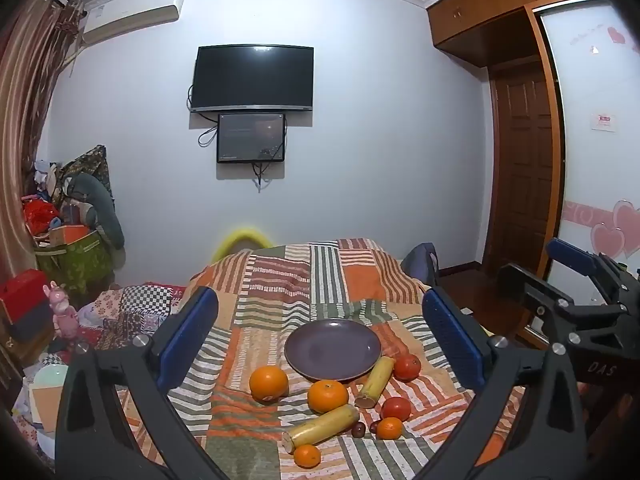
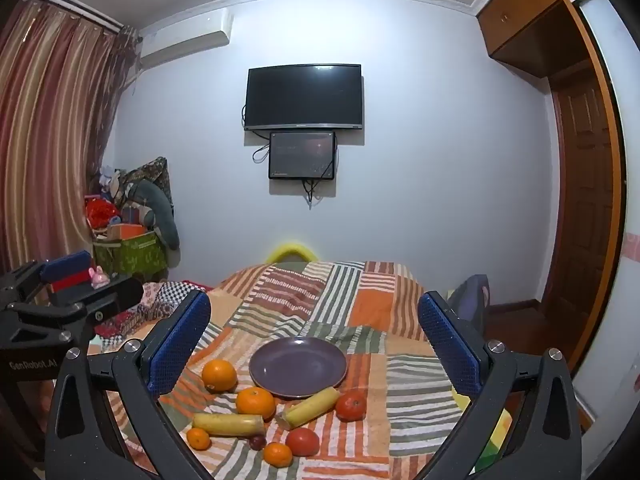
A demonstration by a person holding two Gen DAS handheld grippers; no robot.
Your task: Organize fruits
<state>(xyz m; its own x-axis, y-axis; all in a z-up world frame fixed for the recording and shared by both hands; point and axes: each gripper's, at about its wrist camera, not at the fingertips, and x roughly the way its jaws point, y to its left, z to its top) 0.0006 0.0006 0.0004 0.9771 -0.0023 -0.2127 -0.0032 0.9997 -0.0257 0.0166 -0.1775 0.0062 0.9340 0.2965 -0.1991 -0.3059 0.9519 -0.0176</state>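
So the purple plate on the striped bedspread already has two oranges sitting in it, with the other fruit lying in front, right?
Not quite: the purple plate is bare. Both wrist views show the two large oranges lying on the striped bedspread just in front of its near-left rim, beside the rest of the fruit.

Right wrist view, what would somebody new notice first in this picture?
The purple plate sits bare in the middle of a striped patchwork bedspread, with fruit clustered along its near edge: big oranges, tomatoes and two yellow sugarcane pieces. Behind, a dark TV hangs on the pale wall. Both the right gripper and left gripper are open, holding nothing.
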